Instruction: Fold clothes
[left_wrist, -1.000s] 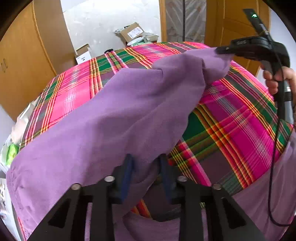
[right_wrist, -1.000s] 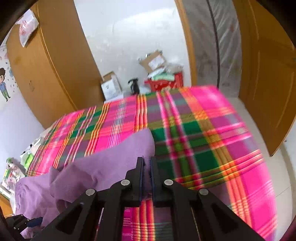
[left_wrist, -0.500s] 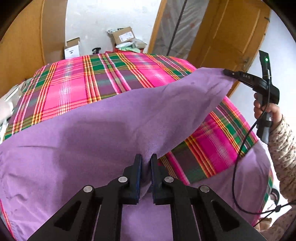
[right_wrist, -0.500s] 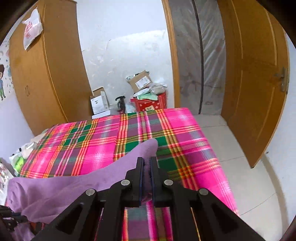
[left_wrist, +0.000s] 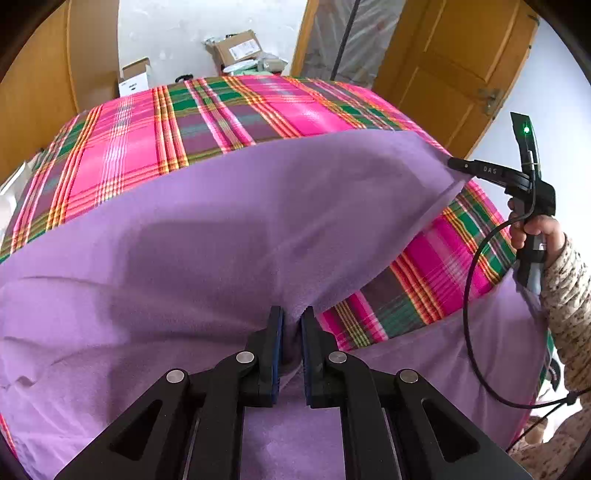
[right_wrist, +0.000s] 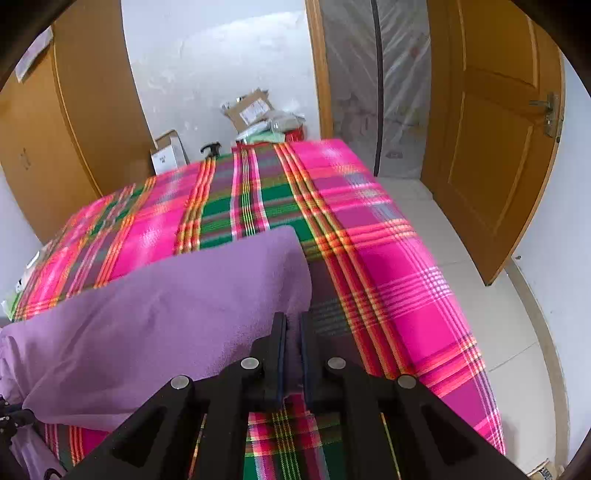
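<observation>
Purple fleece garment (left_wrist: 221, 236): soft, plain-coloured cloth; was held up as a broad sheet above the bed, stretched between the two grippers; a lower part (left_wrist: 491, 350) hung over the near edge of the bed; in the right wrist view the same cloth (right_wrist: 166, 306) ran leftward from the fingers, covering the near left part of the bed
Left gripper (left_wrist: 291, 332): black, with blue pads; was clamped tight on a pinch of the purple cloth at its near edge; fabric bunched between the pads
Right gripper (right_wrist: 293, 332): black; was closed on a corner of the garment, a thin strip of purple showing between the fingers; from the left wrist view its tip (left_wrist: 458, 164) met the far right corner of the sheet, raised clear of the bedspread
Hand (left_wrist: 535, 230): gripped the right tool's handle; speckled knit sleeve (left_wrist: 565, 295) at the wrist; black cable (left_wrist: 471, 295) looped down from the tool
Bedspread (right_wrist: 388, 258): plaid in pink, green and orange; lay flat over the bed beneath the garment
Cardboard boxes (right_wrist: 251, 109): stood on the floor past the far end of the bed, against a white wall
Wooden door (right_wrist: 498, 147): orange-brown; stood open at right
</observation>
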